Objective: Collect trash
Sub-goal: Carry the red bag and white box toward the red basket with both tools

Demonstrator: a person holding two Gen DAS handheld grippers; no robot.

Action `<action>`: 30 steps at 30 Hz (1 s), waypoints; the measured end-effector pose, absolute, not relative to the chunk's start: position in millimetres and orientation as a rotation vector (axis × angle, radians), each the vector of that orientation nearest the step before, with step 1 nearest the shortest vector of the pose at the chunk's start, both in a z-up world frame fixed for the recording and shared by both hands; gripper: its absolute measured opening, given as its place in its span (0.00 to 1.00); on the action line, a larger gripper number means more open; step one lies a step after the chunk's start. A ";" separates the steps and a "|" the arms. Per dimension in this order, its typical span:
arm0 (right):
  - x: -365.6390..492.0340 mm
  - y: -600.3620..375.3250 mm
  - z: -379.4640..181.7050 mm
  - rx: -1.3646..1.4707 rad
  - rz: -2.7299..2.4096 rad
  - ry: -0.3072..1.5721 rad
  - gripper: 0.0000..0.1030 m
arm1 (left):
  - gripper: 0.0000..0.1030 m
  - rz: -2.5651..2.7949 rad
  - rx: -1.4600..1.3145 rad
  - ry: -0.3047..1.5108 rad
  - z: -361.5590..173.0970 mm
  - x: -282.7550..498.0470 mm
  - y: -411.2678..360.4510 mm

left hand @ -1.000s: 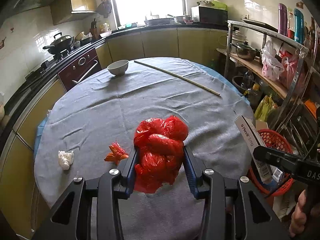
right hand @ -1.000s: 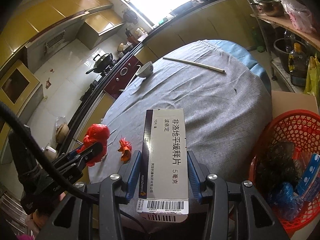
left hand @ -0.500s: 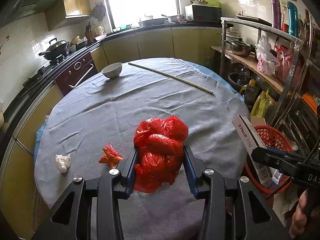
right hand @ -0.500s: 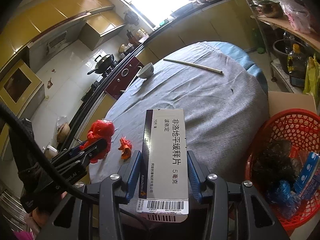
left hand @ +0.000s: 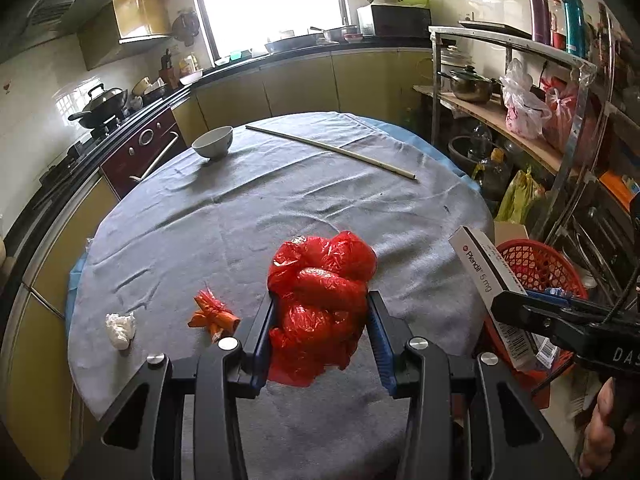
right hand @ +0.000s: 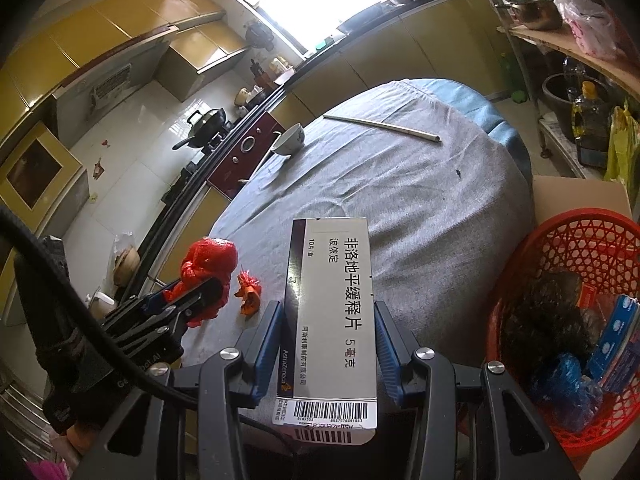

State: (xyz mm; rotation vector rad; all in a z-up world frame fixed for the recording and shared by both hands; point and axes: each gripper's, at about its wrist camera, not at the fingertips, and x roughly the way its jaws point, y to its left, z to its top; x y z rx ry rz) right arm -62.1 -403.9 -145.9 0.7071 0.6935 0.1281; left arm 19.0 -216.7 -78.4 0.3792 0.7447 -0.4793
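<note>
The left gripper (left hand: 320,332) is clamped on a crumpled red plastic bag (left hand: 320,292), both blue pads pressed into its sides, low in the middle of the left wrist picture. The bag bulges out ahead of the fingers and hangs just over the grey tablecloth (left hand: 280,208); I cannot tell whether its bottom edge brushes the cloth. The right gripper (right hand: 326,344) is closed on a white medicine box (right hand: 332,300), which sits lengthwise between the pads in the bottom centre of the right wrist picture, its barcode end nearest the camera.

Moving outward, a small orange-red scrap (left hand: 212,314) lies on the cloth just left of the left gripper, and a white wad of tissue (left hand: 119,326) lies further left, near the table's edge. At the far side of the table, toward the top of the picture, stand a white bowl (left hand: 213,142) and a long thin stick (left hand: 332,152). The red basket (right hand: 580,280) sits off the table at the right edge of the right wrist picture, below the tabletop, and already holds a dark lump and some blue wrappers.

It looks to me like the carry step: both hands are loaded and neither piece has gone in. The box is the nearer of the two to the basket, so I would expect it to go first. That calls for swinging the right hand out over the basket's mouth before the jaws part, then bringing the bag across the same way. The scrap and tissue remain to be fetched.
</note>
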 end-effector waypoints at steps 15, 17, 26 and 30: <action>-63.5 -403.1 -143.5 0.699 0.127 0.686 0.46 | 0.44 -0.495 0.407 0.728 -77.5 10.7 -226.3; -65.3 -404.5 -142.8 0.701 0.128 0.683 0.46 | 0.44 -0.498 0.411 0.726 -77.3 9.8 -228.1; -73.7 -411.6 -142.8 0.713 0.118 0.672 0.46 | 0.44 -0.514 0.428 0.718 -76.2 5.9 -235.4; -76.5 -413.3 -142.6 0.719 0.116 0.670 0.46 | 0.44 -0.521 0.435 0.713 -76.0 3.0 -239.1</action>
